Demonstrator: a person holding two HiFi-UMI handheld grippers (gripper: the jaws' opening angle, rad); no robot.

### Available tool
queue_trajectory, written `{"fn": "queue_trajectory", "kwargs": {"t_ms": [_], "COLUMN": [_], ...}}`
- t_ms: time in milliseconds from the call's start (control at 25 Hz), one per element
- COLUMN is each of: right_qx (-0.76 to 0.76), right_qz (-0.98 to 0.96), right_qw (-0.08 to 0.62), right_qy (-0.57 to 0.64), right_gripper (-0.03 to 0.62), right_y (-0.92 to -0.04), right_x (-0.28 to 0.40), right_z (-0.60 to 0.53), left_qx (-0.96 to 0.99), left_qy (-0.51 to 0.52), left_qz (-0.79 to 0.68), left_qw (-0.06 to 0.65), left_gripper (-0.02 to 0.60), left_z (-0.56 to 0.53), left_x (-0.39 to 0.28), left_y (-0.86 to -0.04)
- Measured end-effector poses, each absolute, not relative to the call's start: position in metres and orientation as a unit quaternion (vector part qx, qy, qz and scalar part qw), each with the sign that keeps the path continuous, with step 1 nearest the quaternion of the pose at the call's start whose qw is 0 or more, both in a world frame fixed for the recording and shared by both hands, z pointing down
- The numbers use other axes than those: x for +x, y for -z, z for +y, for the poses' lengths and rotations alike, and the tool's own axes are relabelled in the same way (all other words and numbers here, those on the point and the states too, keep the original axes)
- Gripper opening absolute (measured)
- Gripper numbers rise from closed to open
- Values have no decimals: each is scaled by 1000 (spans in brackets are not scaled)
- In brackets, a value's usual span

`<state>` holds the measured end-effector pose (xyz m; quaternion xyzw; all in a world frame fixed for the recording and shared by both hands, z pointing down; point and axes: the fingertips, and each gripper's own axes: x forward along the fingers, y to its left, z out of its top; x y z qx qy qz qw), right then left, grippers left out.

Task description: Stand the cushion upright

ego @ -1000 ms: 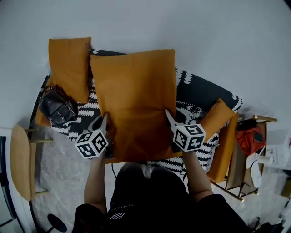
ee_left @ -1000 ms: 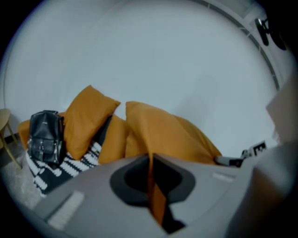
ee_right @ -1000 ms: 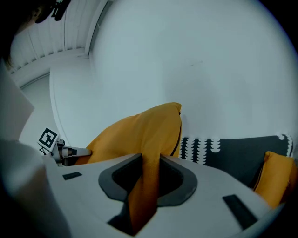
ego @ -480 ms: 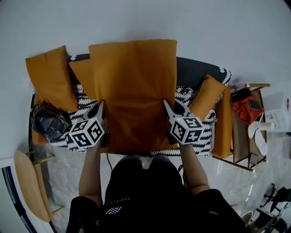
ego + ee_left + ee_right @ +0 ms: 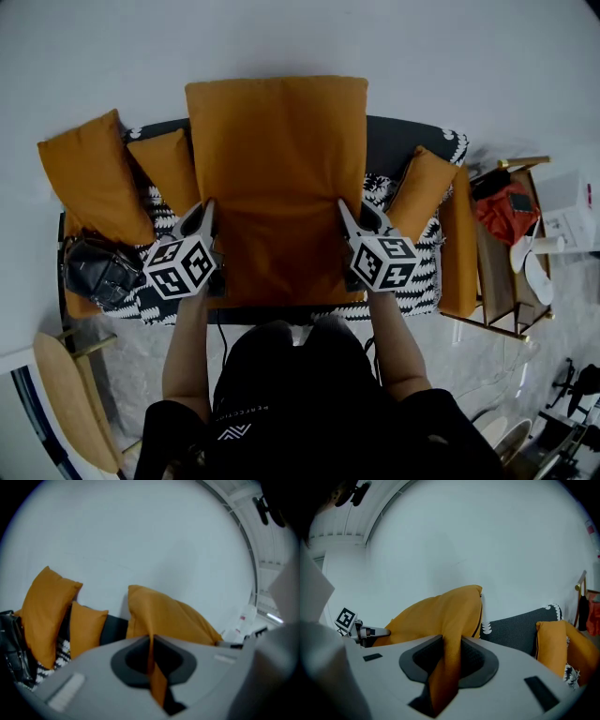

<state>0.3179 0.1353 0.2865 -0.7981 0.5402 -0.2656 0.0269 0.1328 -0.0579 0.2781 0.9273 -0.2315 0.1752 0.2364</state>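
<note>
While the large square orange fabric cushion [image 5: 277, 178] is held at the middle of the black-and-white patterned sofa [image 5: 417, 289], its top edge seen before the white wall [image 5: 300, 37], its left edge is pinched flat in the clenched jaws of the left gripper [image 5: 205, 210] and a thicker fold of its right edge is clamped by the right gripper [image 5: 343, 210]. The step in hand is judged to be the leaning of the cushion toward the dark backrest [image 5: 398, 145]. Next, its lower edge must be seated on the sofa before both grips are released.

Black short-sleeved top [image 5: 309, 394], white logo [image 5: 234, 432] at seven o'clock — grey left gripper [image 5: 205, 211] and right gripper [image 5: 343, 211] bear black-and-white marker cubes [image 5: 181, 266].
</note>
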Motion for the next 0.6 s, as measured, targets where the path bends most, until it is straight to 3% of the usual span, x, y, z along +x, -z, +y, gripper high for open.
{"fn": "queue_trajectory", "kwargs": {"t_ms": [600], "right_qx": [-792], "right_qz": [536], "right_qw": [18], "right_qy": [292], "right_gripper": [100], "right_y": [-321], "right_x": [343], "right_z": [100], "left_qx": [918], "left_qy": [-186], "left_qz": [-243], "left_qw": [252], "left_gripper": [12], "left_z": [-93], "left_x": [156], "left_y": [-317]}}
